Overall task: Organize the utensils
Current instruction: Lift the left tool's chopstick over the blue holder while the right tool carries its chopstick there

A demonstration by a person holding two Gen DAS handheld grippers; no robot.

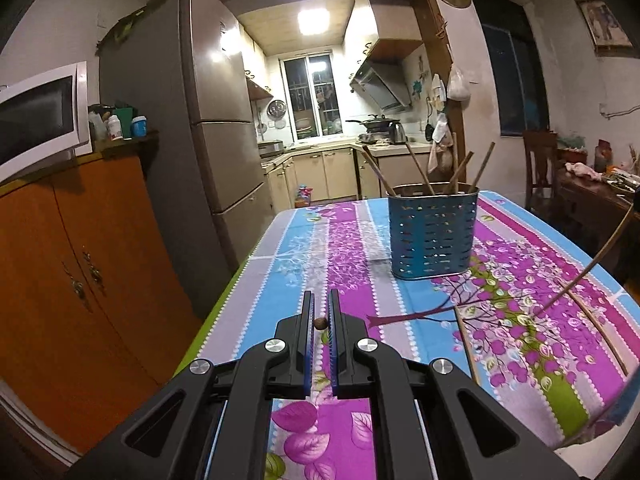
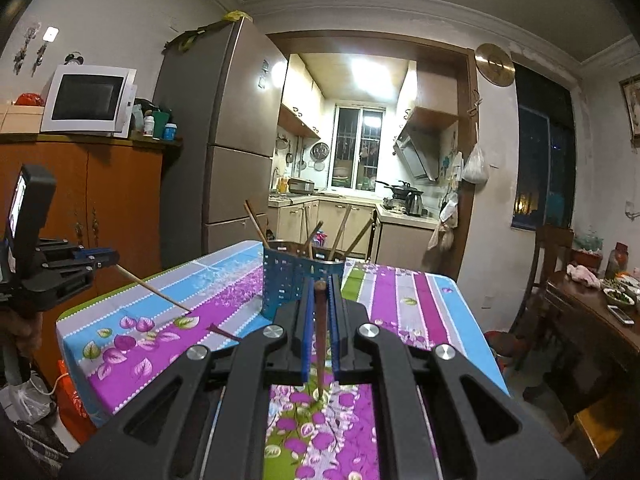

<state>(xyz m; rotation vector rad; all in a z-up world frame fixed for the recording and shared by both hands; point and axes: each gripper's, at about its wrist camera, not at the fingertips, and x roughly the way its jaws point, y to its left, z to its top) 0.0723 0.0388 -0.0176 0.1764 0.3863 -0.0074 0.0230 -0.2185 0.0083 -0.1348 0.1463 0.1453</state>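
Observation:
A blue perforated utensil holder [image 1: 433, 232] stands on the flowered tablecloth [image 1: 352, 264] with several wooden chopsticks [image 1: 416, 168] upright in it; it also shows in the right wrist view [image 2: 286, 284]. My left gripper [image 1: 320, 322] is shut on a chopstick, seen end-on between its fingers; from the right wrist view that chopstick [image 2: 154, 289] slants down to the cloth. My right gripper [image 2: 320, 292] is shut on a dark brown chopstick [image 2: 321, 336], its tip touching the cloth. Two more chopsticks [image 1: 466, 344] lie on the cloth at the right.
An orange cabinet [image 1: 80, 280] with a microwave [image 1: 36, 120] stands left of the table, a fridge [image 1: 216, 120] behind it. A wooden chair [image 2: 548, 264] and a cluttered side table [image 2: 600, 304] stand to the right. The kitchen doorway lies beyond.

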